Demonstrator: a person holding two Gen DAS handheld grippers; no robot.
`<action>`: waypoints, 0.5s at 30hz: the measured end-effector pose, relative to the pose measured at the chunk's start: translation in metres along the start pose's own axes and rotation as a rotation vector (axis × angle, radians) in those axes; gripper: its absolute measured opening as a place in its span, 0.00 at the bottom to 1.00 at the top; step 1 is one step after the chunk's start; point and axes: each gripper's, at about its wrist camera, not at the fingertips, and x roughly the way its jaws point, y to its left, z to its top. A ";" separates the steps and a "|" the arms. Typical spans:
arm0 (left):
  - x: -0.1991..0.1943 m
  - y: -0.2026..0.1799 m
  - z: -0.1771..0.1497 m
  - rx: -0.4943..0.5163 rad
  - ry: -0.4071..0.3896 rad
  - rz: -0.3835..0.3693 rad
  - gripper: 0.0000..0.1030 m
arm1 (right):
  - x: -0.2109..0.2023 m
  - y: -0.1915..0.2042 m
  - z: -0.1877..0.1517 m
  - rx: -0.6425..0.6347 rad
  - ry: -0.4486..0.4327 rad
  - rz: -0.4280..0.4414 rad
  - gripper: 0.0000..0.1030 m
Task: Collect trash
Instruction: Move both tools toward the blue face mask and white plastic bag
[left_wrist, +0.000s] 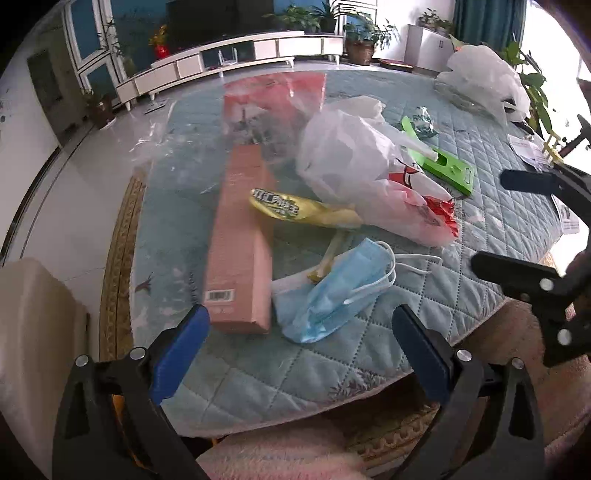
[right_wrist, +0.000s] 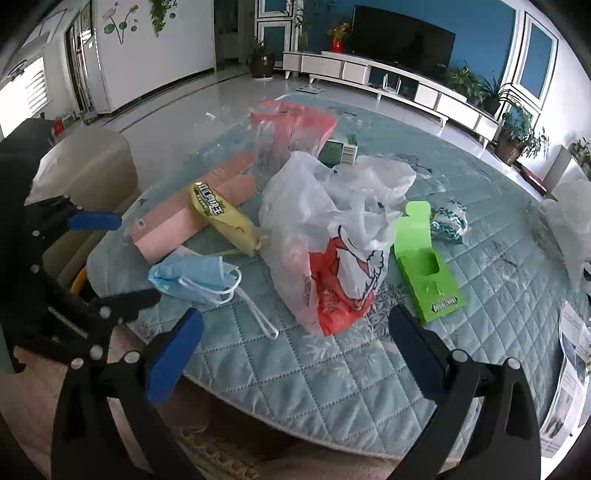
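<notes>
Trash lies on a round table with a teal quilted cloth: a blue face mask, a long pink box, a yellow sausage wrapper, a white and red plastic bag and a flattened green carton. My left gripper hangs open just short of the mask and the box end. My right gripper is open in front of the plastic bag. Nothing is between either pair of fingers.
Farther back are a clear bag over something red, a green-white wrapper and a small green box. A white bag and papers lie at the right. A beige chair stands left.
</notes>
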 end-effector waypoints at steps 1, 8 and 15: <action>0.002 -0.002 0.002 0.009 -0.005 0.013 0.94 | 0.004 -0.004 0.000 0.003 0.004 0.009 0.95; 0.019 -0.021 0.020 0.098 -0.012 0.005 0.94 | 0.025 -0.031 -0.005 0.036 0.052 -0.014 0.95; 0.035 -0.036 0.036 0.123 -0.022 -0.023 0.94 | 0.029 -0.053 -0.009 0.068 0.065 0.010 0.95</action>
